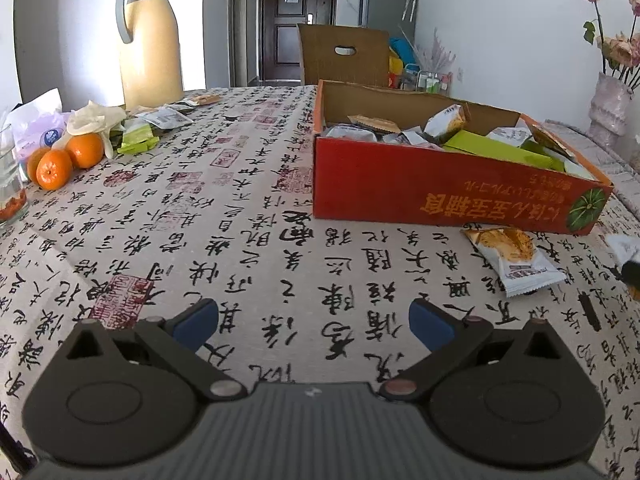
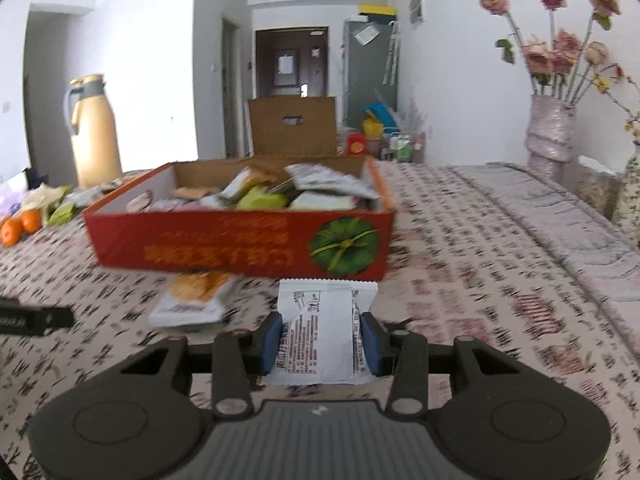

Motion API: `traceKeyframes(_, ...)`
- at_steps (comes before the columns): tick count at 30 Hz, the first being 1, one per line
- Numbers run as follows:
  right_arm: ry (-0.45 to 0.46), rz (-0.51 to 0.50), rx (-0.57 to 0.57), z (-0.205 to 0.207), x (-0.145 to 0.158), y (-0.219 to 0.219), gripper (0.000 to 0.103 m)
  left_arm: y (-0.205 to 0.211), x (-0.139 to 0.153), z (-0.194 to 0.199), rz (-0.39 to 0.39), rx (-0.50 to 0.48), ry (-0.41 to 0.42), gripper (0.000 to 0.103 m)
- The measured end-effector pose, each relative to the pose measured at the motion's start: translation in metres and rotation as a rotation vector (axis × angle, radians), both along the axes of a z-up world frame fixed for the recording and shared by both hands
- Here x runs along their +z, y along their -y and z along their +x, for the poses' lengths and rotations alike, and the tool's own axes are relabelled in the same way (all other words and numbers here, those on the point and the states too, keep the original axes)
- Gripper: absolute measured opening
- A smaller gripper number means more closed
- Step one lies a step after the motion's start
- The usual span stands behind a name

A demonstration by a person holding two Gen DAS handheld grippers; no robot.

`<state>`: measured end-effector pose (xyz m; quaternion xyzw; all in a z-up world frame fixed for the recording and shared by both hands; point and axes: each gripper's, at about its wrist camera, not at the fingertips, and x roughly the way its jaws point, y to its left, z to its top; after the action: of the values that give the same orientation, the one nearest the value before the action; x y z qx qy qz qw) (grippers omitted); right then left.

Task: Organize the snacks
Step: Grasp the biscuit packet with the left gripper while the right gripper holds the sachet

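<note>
While my right gripper (image 2: 322, 344) has its fingers (image 2: 273, 342) clamped on the white snack packet (image 2: 325, 328), the packet hangs just in front of the red box (image 2: 240, 248), near the corner with the green pumpkin picture. It looks light and soft: the wrapper creases between the blue pads, so I judge a mid-body pinch across the width is enough, and squeezing harder could crush what is inside. Its foil is likely slippery, so I would keep it level on the way over the box wall. My left gripper (image 1: 314, 322) hovers over the bench (image 1: 200, 240) with its fingers wide apart and nothing between them. 1 orange-printed packet (image 1: 514, 258) lies flat on the cloth just in front of the box, best taken across its short sides, and more packets (image 1: 160, 120) sit well to the left of the box beside the oranges (image 1: 64, 160)
</note>
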<state>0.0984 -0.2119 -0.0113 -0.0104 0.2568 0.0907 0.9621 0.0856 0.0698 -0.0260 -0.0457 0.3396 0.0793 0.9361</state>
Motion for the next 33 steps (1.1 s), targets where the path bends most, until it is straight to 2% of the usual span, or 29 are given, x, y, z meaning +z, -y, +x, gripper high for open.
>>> traceKeyframes(3,0.018,0.004,-0.019,0.006,0.005,0.010,0.041,0.009,0.008,0.001,-0.006,-0.019,0.008,0.103)
traceKeyframes(9,0.040,0.001,-0.036,0.020,0.011,0.023,0.041,0.043,0.029,0.008,0.031,-0.077,0.051,0.103)
traceKeyframes(14,0.048,0.019,-0.052,0.034,0.013,0.032,0.041,0.076,0.039,0.024,0.061,-0.122,0.054,0.103)
traceKeyframes(17,0.044,0.043,-0.062,0.042,0.011,0.036,0.041,0.094,0.038,0.036,0.080,-0.137,0.035,0.103)
traceKeyframes(24,0.023,0.100,-0.063,0.053,-0.006,0.043,0.041,0.120,0.030,0.067,0.070,-0.139,-0.031,0.103)
traceKeyframes(33,0.022,0.127,-0.042,0.052,-0.013,0.044,0.041,0.133,0.004,0.097,0.043,-0.033,-0.128,0.103)
